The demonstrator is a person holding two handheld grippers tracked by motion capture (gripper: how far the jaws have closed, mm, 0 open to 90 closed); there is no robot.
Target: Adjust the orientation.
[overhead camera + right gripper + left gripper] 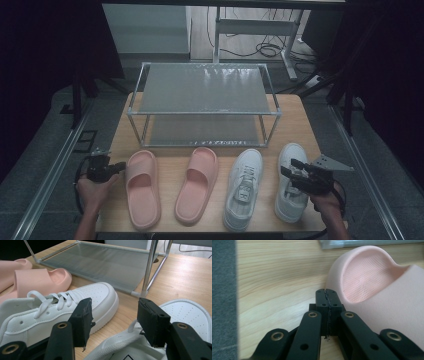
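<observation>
L gripper (327,293) jaws clenched beside pink slipper (384,302); R gripper (113,322) jaws released over white sneaker (175,340).

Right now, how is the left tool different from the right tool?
The left tool has its jaws pressed shut with nothing between them, while the right tool has its jaws wide open. The left tool sits beside the outer pink slipper; the right tool hovers over the outer white sneaker. Both are black and held low near the table's front edge.
</observation>
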